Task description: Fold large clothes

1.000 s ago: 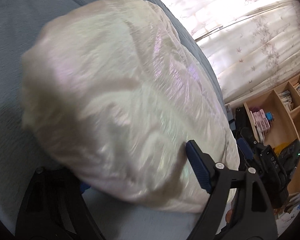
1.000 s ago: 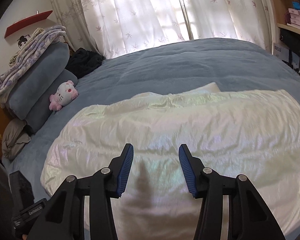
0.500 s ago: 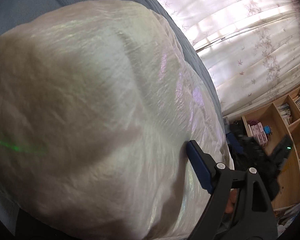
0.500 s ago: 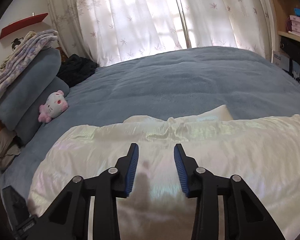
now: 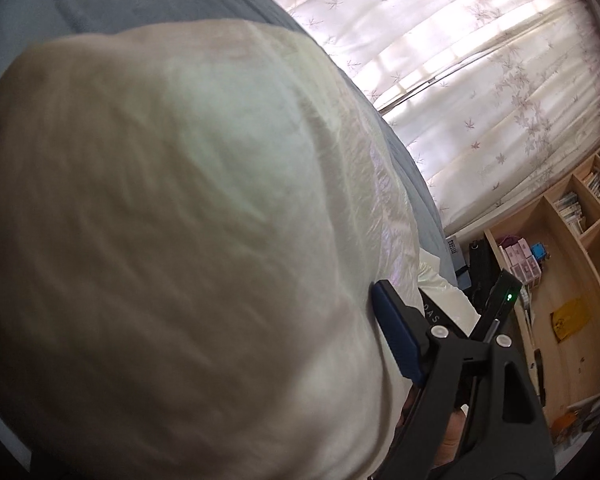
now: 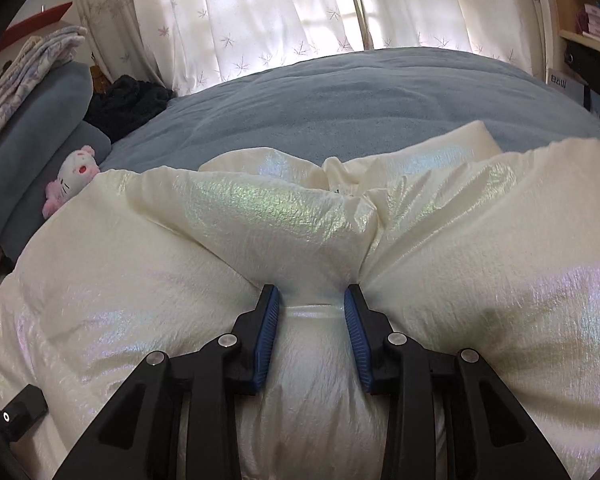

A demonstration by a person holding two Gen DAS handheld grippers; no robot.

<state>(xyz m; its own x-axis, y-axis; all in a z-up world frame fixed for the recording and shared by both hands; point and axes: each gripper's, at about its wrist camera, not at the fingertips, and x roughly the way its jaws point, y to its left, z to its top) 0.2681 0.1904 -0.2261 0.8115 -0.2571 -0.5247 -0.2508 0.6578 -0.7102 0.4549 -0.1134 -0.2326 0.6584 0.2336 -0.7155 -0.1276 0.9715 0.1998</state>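
The right tool (image 6: 311,322), half open, straddles a pinched ridge of the jacket (image 6: 260,216) to grip it for folding; the left tool's (image 5: 396,340) opening is hidden under fabric.

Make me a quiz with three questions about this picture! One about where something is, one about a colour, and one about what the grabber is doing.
1. Where is the pink and white plush toy?
A. beside the grey pillows at the left of the bed
B. on the wooden shelf
C. on top of the shiny jacket

2. What colour is the bed cover?
A. red
B. grey-blue
C. yellow

3. What is the right gripper doing?
A. hanging in the air over the floor
B. holding a book
C. pressing into the jacket with fabric bunched between its fingers

Answers:
1. A, the toy leans against the pillows, with the jacket's edge just in front of it.
2. B, the cover behind the jacket is grey-blue.
3. C, cream fabric puckers up between the two blue pads.
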